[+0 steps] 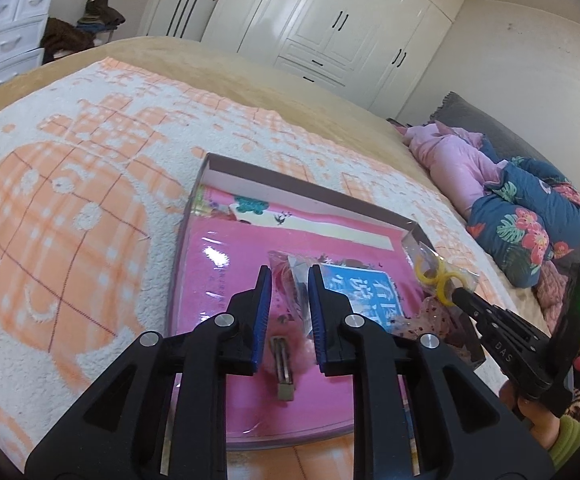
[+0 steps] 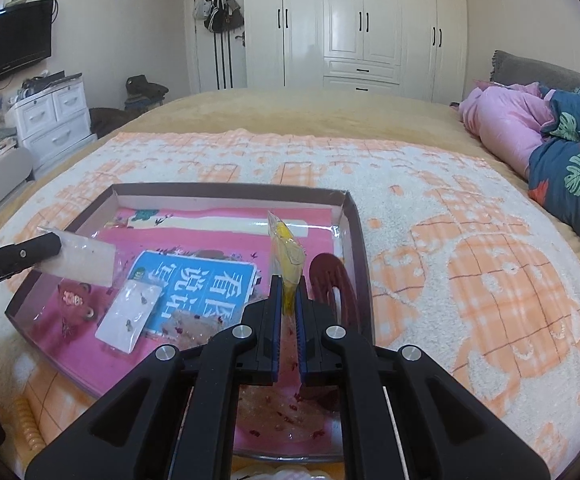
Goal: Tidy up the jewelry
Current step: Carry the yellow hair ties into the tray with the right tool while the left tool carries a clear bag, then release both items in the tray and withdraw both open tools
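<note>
On the bed [image 2: 410,128] lies an open box [image 2: 354,232] with several packets already in it. The left gripper [image 1: 289,280] jaws pinch a clear packet [image 2: 85,260], the right gripper [image 2: 288,292] jaws a yellow-ring packet [image 1: 442,276]; both hang over the box, not yet placed.

White wardrobe [image 2: 374,24] behind the bed [image 2: 290,112] — wall-mounted television [image 2: 7,42].

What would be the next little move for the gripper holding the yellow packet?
Probably lower it and let go: the right gripper pinches the yellow packet just above the shallow box, where other small packets already lie.
</note>
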Available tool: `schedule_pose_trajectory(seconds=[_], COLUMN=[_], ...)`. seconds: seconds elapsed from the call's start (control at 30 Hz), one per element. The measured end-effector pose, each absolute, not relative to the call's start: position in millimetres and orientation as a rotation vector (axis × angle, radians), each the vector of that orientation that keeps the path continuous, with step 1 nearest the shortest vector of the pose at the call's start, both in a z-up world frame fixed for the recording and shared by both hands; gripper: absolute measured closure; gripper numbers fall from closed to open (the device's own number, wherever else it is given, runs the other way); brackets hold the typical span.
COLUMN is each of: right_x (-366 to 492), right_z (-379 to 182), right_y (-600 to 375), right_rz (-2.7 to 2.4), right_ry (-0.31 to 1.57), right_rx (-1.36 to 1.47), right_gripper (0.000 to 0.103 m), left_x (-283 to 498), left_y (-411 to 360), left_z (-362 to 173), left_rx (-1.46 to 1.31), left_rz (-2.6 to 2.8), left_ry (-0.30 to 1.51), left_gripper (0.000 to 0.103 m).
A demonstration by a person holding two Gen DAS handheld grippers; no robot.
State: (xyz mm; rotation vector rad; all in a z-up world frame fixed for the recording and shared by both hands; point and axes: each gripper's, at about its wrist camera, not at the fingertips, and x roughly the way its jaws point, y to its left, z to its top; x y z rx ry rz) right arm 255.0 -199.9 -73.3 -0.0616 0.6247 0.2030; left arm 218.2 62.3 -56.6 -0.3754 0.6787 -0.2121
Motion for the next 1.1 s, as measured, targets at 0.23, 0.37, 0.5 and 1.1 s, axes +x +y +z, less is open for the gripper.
schedule_pose_trajectory(seconds=[0.23,0.37,0.5,1.1], right_x=[247.5,242.2,237.6,212.1], right_z=[-75.3,-75.6,-74.8,-68.6], right_y=[-198.1,-197.0,-194.7,-184.5], right_rz=[0.241,0.261,0.281,0.368], right_ry=[0.637,0.637,0.636,0.626], right_rx=[-0.049,-0.038,-0.027,0.004], right_gripper=[0.095,0.093,0.093,0.075], left_x=[217.7,216.9,217.0,207.3], left_y=[65.7,66.2,66.0,71.3], left_z=[-61.7,-61.0,-60.7,-50.8], left_rx=[-0.378,-0.374,-0.371,-0.362], left_rz=[-0.200,-0.200,-0.199,-0.191], left_ry=[0.704,0.706,0.707,0.684], left_gripper=[0.092,0.092,0.092,0.082])
